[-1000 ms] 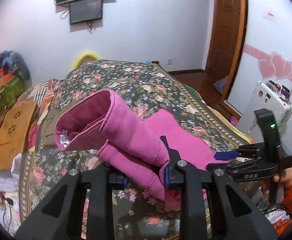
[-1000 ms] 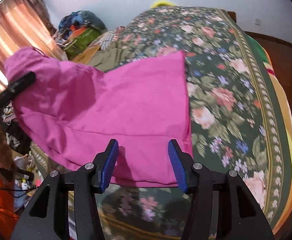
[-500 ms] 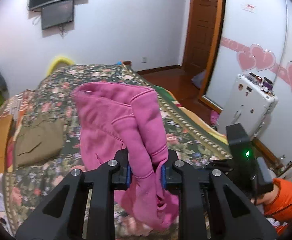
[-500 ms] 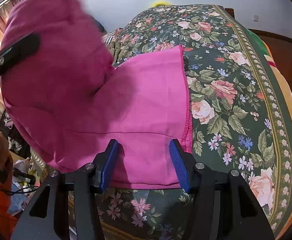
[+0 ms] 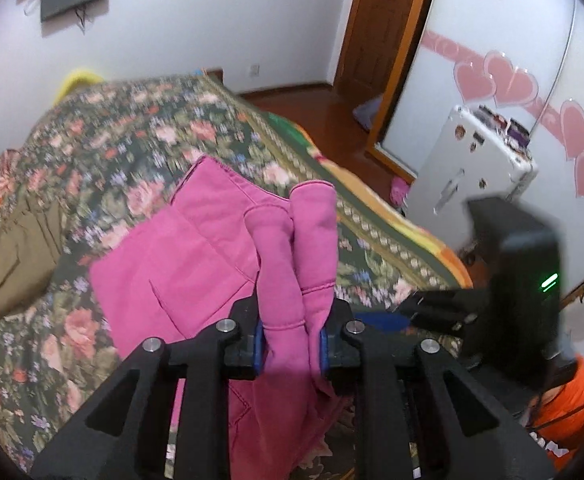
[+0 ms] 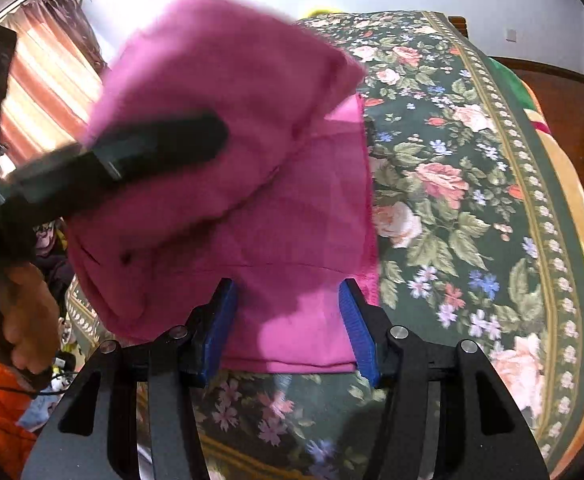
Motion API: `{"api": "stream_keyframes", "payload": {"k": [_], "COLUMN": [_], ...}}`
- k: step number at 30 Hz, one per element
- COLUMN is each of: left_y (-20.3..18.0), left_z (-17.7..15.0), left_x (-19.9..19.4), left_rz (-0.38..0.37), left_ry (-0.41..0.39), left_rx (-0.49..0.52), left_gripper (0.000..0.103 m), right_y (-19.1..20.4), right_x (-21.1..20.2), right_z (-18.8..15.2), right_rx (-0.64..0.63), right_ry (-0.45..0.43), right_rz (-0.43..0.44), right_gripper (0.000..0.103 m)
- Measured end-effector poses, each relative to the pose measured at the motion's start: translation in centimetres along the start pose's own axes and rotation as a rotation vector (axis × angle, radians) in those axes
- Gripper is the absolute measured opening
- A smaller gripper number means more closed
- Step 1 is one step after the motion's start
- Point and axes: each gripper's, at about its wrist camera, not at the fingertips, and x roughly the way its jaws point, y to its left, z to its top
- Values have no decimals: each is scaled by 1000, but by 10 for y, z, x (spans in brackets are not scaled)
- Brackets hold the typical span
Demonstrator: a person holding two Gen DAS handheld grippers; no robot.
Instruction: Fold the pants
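Pink pants (image 5: pixel 180 256) lie partly flat on the floral bedspread (image 5: pixel 132 140). My left gripper (image 5: pixel 290 340) is shut on a bunched, doubled fold of the pants, which stands up between its blue pads and hangs below them. In the right wrist view this raised pink fold (image 6: pixel 220 64) hovers over the flat part (image 6: pixel 303 216), with a black finger of the left gripper (image 6: pixel 152 156) across it. My right gripper (image 6: pixel 288 320) is open, its blue pads (image 6: pixel 357 328) standing either side of the pants' near edge just above the cloth.
An olive garment (image 5: pixel 16 248) lies at the bed's left side. A white case (image 5: pixel 471 168) stands on the floor to the right, near a wooden door (image 5: pixel 375 40). A person's hand (image 6: pixel 32 304) and orange sleeve (image 5: pixel 571 420) hold the grippers. Striped curtains (image 6: pixel 48 80) hang at left.
The left gripper has carried the bunched pants end across and down, over the flat part toward the right gripper. The right gripper has stayed in place, open.
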Motion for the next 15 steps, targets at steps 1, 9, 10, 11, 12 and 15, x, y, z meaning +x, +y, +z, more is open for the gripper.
{"api": "stream_keyframes", "payload": {"k": [1,9,10,11,12,15], "left_y": [0,6,6,6,7,13], "left_z": [-2,-11,-10,-9,-8,-5], "left_x": [6,32,30,28,26,14], "left_rz": [-5,-73,-75,-82,-87,-107], "left_ry": [19,118,121,126,127,113], "left_rx": [-4,-85,-87,-98,-107,-137], "left_gripper": [20,58,61,64,71,72], "right_y": [-1,-24,-26,-27,-27,-24], "right_x": [-3,-31,-32,-33,-33,-33], "right_z": [0,-13,-15,-17,-18,-19], "right_rx": [3,49,54,55,54,45], "right_ry": [-4,-20,-15,-10,-4,6], "right_rz": [-7,-75,-80,-82,-85,-91], "right_gripper": [51,51,51,51,51,51]}}
